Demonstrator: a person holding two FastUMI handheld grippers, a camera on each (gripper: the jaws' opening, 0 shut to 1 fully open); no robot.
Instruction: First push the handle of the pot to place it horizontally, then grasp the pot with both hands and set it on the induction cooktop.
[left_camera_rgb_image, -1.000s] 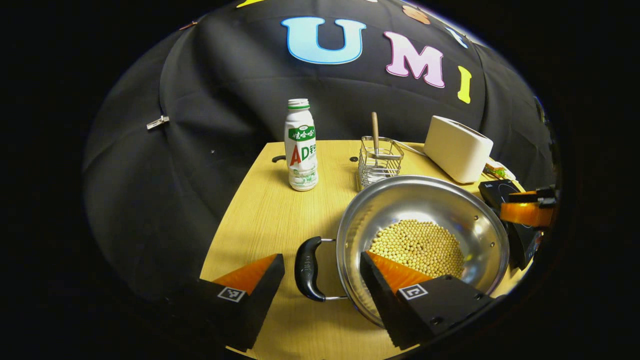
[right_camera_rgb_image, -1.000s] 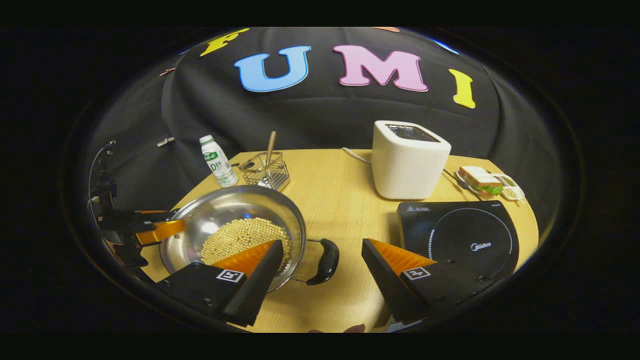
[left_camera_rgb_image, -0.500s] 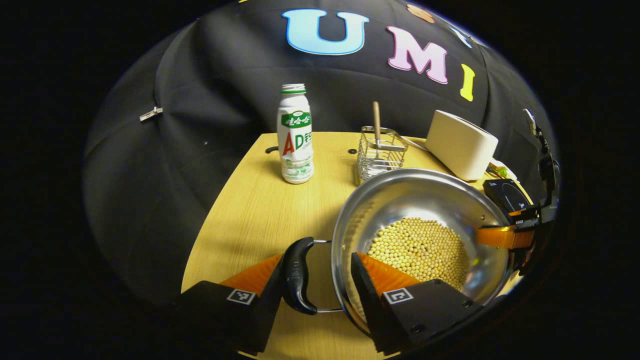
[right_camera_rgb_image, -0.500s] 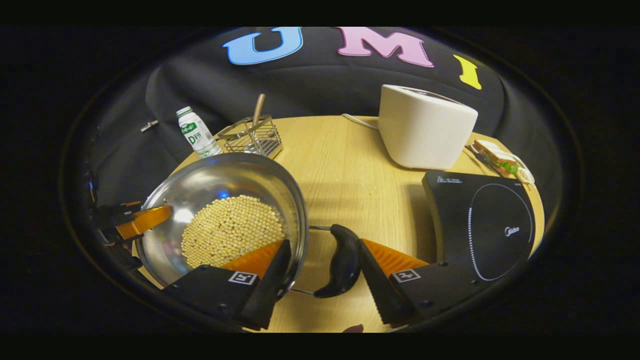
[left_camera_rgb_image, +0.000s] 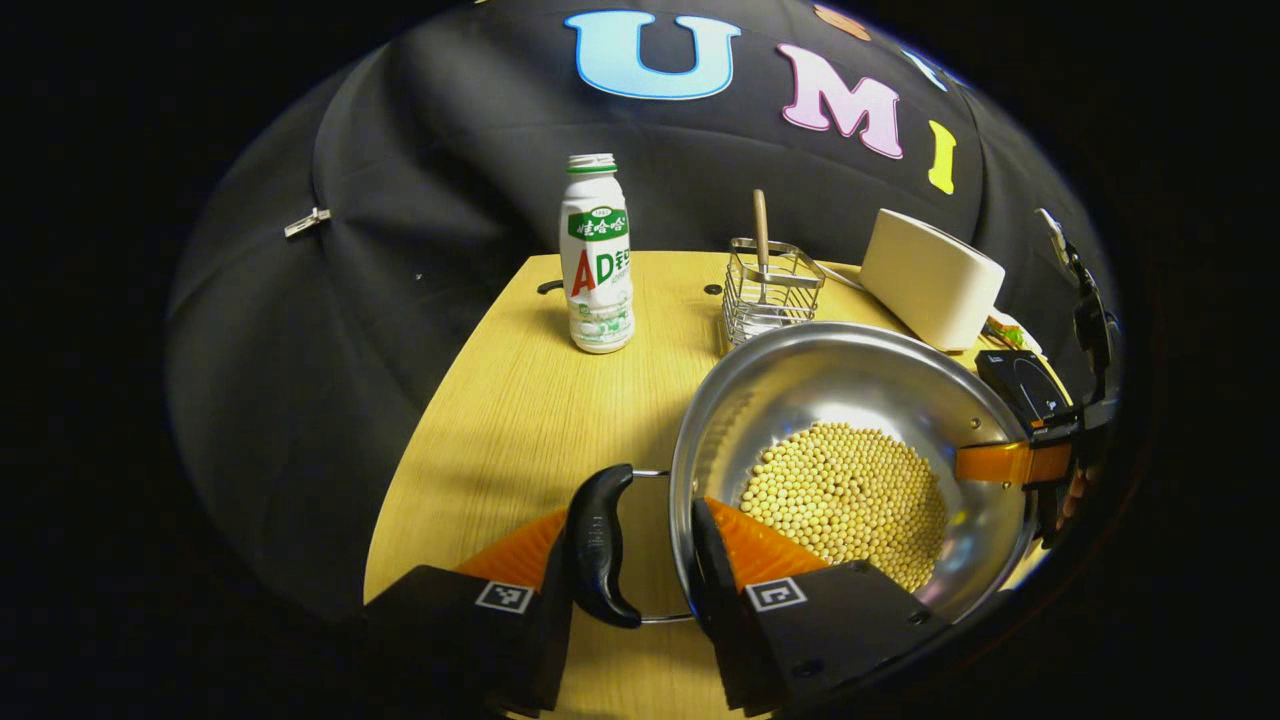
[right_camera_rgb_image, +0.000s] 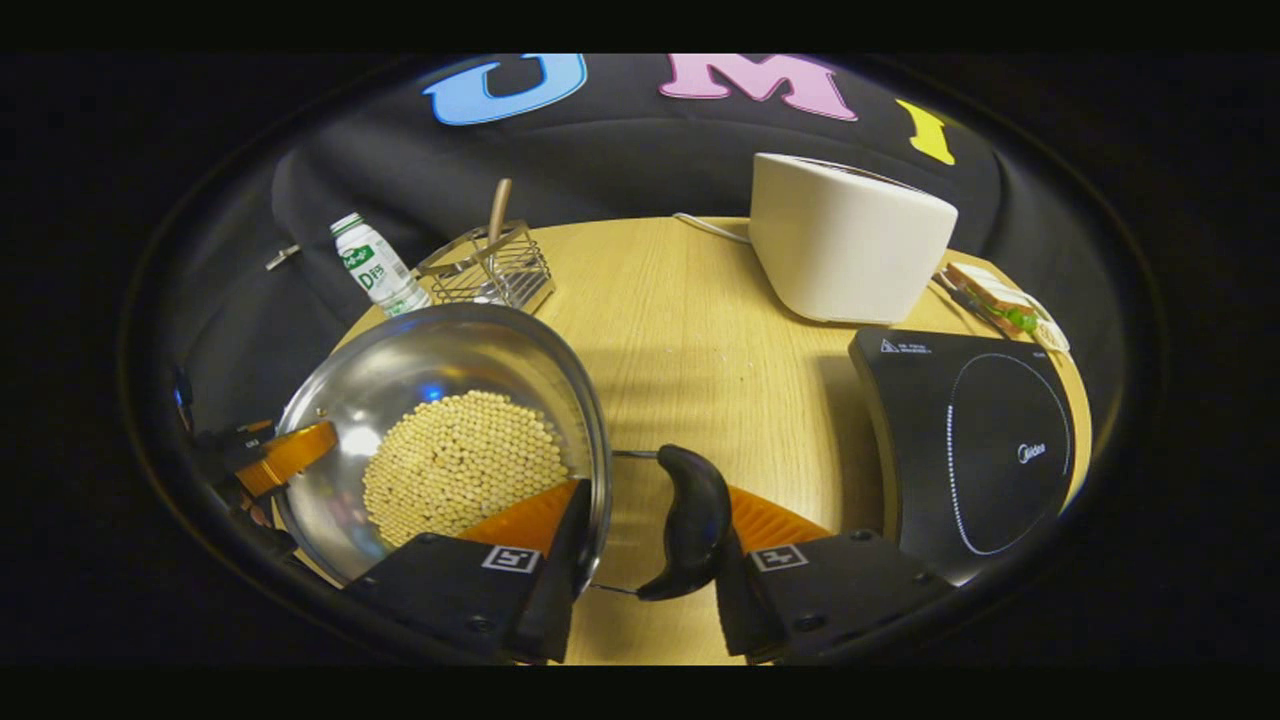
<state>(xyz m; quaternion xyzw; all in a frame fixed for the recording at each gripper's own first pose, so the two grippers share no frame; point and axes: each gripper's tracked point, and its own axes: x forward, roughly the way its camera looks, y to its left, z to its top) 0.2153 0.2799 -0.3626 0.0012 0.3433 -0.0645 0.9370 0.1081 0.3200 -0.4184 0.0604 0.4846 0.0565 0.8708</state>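
A steel pot (left_camera_rgb_image: 850, 370) holding soybeans (left_camera_rgb_image: 845, 490) rests on the wooden table, with a black loop handle on each side. My left gripper (left_camera_rgb_image: 625, 525) clamps its near side: one finger presses the left handle (left_camera_rgb_image: 597, 545), the other the pot's inner wall. My right gripper (right_camera_rgb_image: 650, 510) grips the pot (right_camera_rgb_image: 450, 350) the same way, with one finger inside the rim and one against the right handle (right_camera_rgb_image: 690, 520). The black induction cooktop (right_camera_rgb_image: 980, 440) lies on the table to the right of the pot, apart from it.
A white toaster (right_camera_rgb_image: 845, 240) stands behind the cooktop, with a sandwich (right_camera_rgb_image: 1000, 300) to its right. Behind the pot are a wire basket (left_camera_rgb_image: 770, 295) holding a wooden-handled utensil and a white drink bottle (left_camera_rgb_image: 597, 265). Bare table (right_camera_rgb_image: 690, 330) separates pot and cooktop.
Both grippers moved in from open and astride the handles. Their fingers have narrowed onto each handle and the pot wall. The pot has hardly moved.
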